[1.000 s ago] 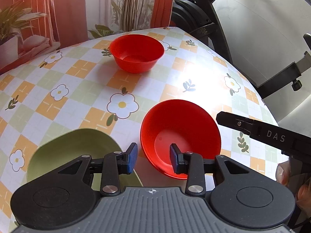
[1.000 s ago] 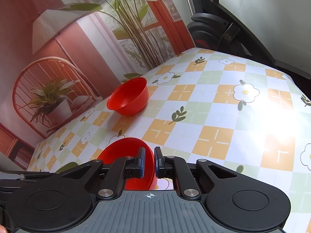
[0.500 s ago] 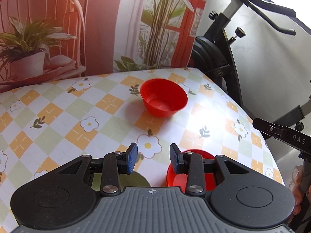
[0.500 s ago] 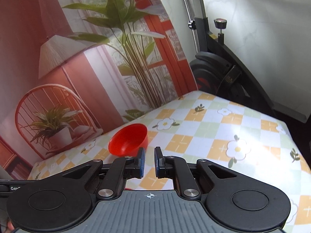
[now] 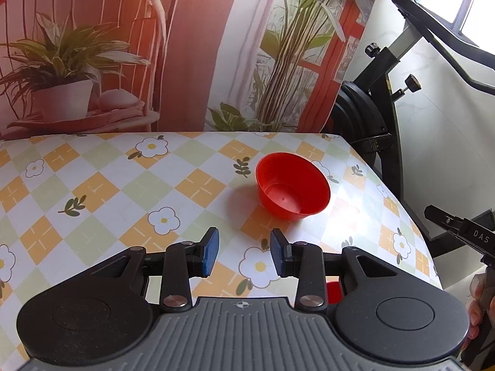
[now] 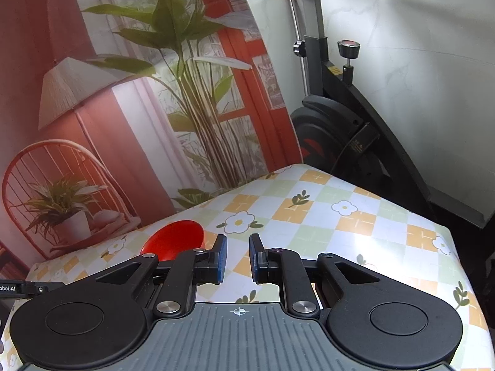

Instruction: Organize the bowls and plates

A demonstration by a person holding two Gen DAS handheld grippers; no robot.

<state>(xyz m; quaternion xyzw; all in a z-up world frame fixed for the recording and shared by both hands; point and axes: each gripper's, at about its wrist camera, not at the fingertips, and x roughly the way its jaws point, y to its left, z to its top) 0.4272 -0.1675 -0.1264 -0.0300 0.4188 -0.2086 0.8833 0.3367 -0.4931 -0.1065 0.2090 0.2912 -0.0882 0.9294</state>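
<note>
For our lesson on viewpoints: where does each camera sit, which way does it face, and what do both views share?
Left wrist: on the left gripper, facing across the table at the red bowl; a hand shows at right.
Right wrist: on the right gripper, facing the exercise bike.
Shared: bowl, table, backdrop, bike.

I see a table (image 5: 102,185) under a checked orange, green and white flower-print cloth, glare patch on its right side. Far edge: printed backdrop (image 5: 191,49) with wicker chair, potted plant, lamp, red window frame. Far right: black exercise bike (image 6: 337,114) against a white wall (image 6: 433,46). Daylight window (image 5: 476,3) top right.
</note>
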